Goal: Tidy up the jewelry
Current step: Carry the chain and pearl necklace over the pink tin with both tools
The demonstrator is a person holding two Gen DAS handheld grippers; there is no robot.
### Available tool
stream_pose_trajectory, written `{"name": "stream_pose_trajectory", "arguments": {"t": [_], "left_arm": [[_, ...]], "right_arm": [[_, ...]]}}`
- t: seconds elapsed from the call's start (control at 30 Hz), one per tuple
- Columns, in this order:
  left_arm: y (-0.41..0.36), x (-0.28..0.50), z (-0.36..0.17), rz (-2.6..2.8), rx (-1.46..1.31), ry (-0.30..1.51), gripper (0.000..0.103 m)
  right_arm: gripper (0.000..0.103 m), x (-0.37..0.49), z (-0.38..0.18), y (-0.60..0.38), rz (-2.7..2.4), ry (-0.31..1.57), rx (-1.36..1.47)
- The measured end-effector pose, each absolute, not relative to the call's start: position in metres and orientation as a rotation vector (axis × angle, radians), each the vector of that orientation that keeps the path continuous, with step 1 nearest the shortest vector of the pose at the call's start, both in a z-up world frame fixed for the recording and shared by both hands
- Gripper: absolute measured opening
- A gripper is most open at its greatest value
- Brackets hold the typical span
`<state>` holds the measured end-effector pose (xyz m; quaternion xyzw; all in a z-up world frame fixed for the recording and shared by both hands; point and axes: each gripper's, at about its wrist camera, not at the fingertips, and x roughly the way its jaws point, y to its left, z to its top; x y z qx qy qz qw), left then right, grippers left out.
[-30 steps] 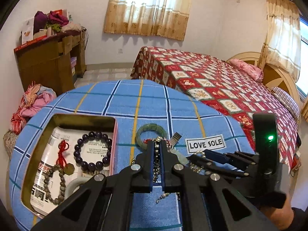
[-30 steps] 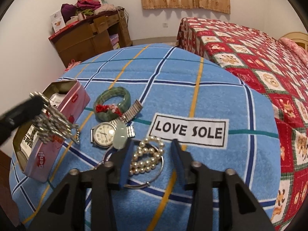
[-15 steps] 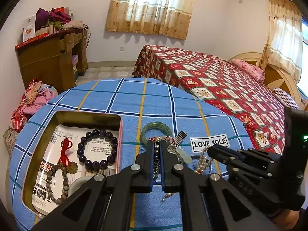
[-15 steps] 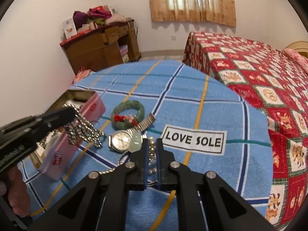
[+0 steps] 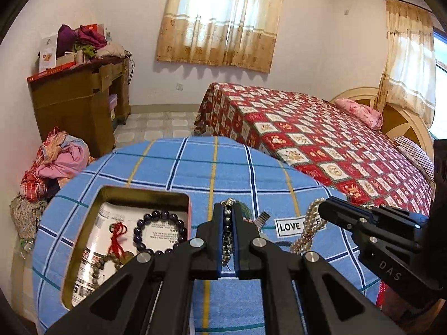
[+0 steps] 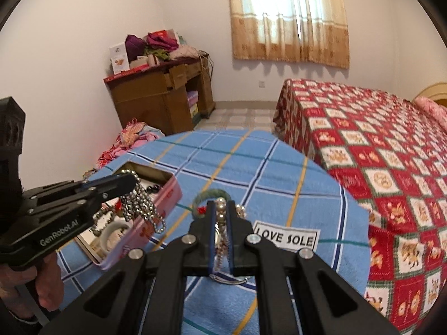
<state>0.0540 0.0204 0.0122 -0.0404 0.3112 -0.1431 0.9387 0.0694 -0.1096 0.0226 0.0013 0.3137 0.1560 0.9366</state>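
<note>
Left wrist view: left gripper [image 5: 228, 217] is clamped on a grey metal bead chain [image 5: 227, 240], which runs down between the pads, held above the blue plaid cloth [image 5: 229, 164], just right of the tin box [image 5: 83, 237]. The tin box sits open on the cloth with a dark purple bead bracelet [image 5: 159, 234], a red knotted charm [image 5: 117, 237] and a brownish bead string [image 5: 102, 265] lying on paper inside it. Right of the tin box, past the left gripper, the right gripper [image 5: 325, 209] holds a pearl strand [image 5: 307, 229] hanging in front of the LOVE SOLE label [image 5: 289, 226]. Right wrist view: right gripper [image 6: 220, 209] is closed on the pearl strand [image 6: 220, 223], lifted off the cloth, right of the pink-sided tin box [image 6: 156, 209]. Green bangle [image 6: 212, 194] lies on the cloth between tin box and label [image 6: 286, 238]. Left gripper [image 6: 127, 181] dangles the chain [image 6: 142, 206] over the tin box's near rim; a white ring [image 6: 113, 230] lies inside.
</note>
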Motion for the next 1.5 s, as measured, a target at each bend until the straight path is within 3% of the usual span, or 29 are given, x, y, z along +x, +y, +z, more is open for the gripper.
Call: {"name": "stream_pose_trajectory", "arguments": {"t": [0.67,1.5], "left_arm": [[0.071,0.064,0.037,-0.196,-0.062,0.590,0.004],[0.126,0.095,0.019,-0.110,-0.097,0.619,0.004]], "right_arm": [[0.009,0.085,0.046,-0.061,0.430,0.592,-0.048],[0.009,0.110,0.036,0.015,0.534,0.594,-0.124]]}}
